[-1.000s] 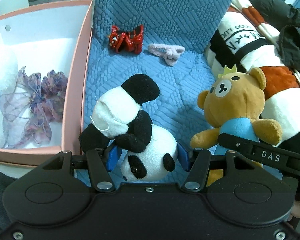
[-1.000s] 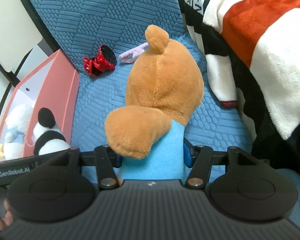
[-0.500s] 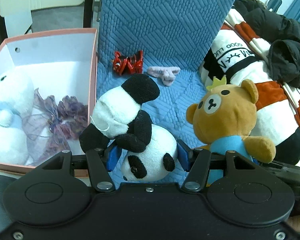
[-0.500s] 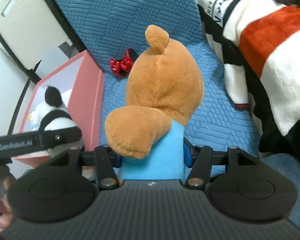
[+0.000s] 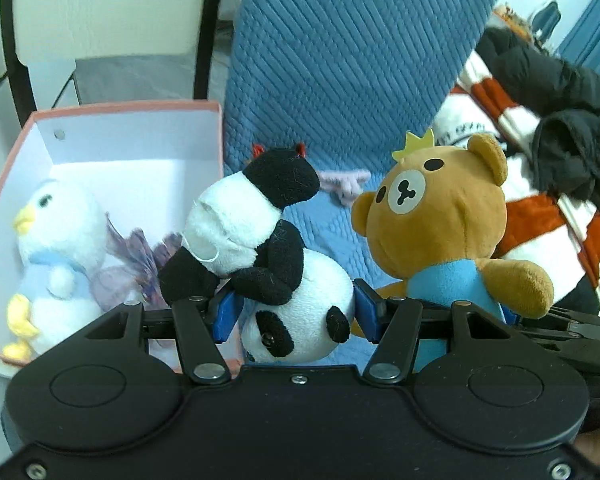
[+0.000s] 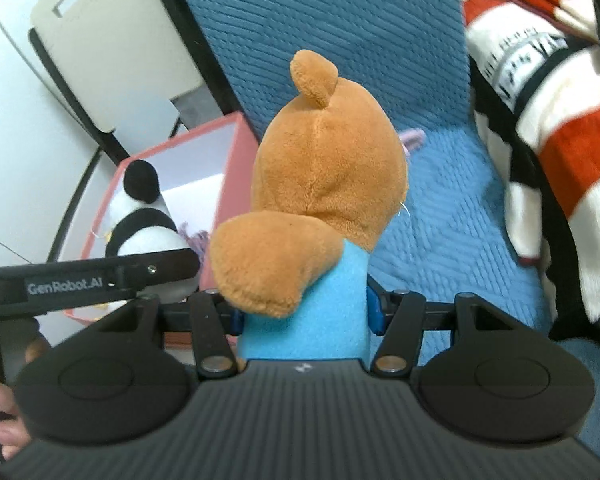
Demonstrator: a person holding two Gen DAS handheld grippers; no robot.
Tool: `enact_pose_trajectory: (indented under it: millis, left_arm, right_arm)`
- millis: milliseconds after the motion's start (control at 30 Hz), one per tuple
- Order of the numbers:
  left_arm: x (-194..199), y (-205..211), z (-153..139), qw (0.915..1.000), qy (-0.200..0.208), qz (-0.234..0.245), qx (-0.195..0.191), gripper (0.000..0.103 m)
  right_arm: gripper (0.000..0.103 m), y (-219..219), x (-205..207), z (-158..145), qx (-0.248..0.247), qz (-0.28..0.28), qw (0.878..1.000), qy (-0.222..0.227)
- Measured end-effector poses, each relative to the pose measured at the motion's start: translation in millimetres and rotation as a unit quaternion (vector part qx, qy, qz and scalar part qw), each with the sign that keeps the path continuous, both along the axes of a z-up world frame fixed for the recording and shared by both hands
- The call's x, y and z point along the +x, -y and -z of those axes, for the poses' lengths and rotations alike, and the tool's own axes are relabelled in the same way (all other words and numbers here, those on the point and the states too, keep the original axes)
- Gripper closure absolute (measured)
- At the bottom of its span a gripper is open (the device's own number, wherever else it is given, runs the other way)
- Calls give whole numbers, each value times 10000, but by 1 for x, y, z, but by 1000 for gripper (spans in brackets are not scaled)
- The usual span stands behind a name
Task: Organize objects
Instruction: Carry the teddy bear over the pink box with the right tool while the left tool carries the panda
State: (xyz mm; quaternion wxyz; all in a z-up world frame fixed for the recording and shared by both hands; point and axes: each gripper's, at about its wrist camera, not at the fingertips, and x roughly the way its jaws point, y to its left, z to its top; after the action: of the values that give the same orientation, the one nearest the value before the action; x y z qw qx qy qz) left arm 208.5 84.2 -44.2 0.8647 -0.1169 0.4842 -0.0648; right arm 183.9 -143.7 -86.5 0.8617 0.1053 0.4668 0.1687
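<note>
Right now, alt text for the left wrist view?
The left tongs grip a black-and-white plush panda beside an open pink cardboard box holding a white plush penguin. A brown plush bear in a blue shirt is at the right, over a blue quilted cushion.

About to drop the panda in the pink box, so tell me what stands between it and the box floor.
Nothing blocks the open top of the pink box. Inside, the white penguin plush and purple ribbon bow fill the near part; the far floor is bare. The left hand-held gripper grips the panda.

penguin (image 5: 52, 240) in box (image 5: 132, 108), panda (image 5: 268, 256) beside bear (image 5: 440, 216)
</note>
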Motion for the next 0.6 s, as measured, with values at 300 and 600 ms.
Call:
enact_pose_trajectory:
  millis: [300,600]
  left_arm:
    - [16,-61,-30,9991,286,-305,5,47]
    - [25,-127,-51,9972,462,-581,98,47]
  right_arm:
    - [45,-49,18,-31,144,-288,9992,230]
    - [45,-101,33,-59,267,-563,9968,499]
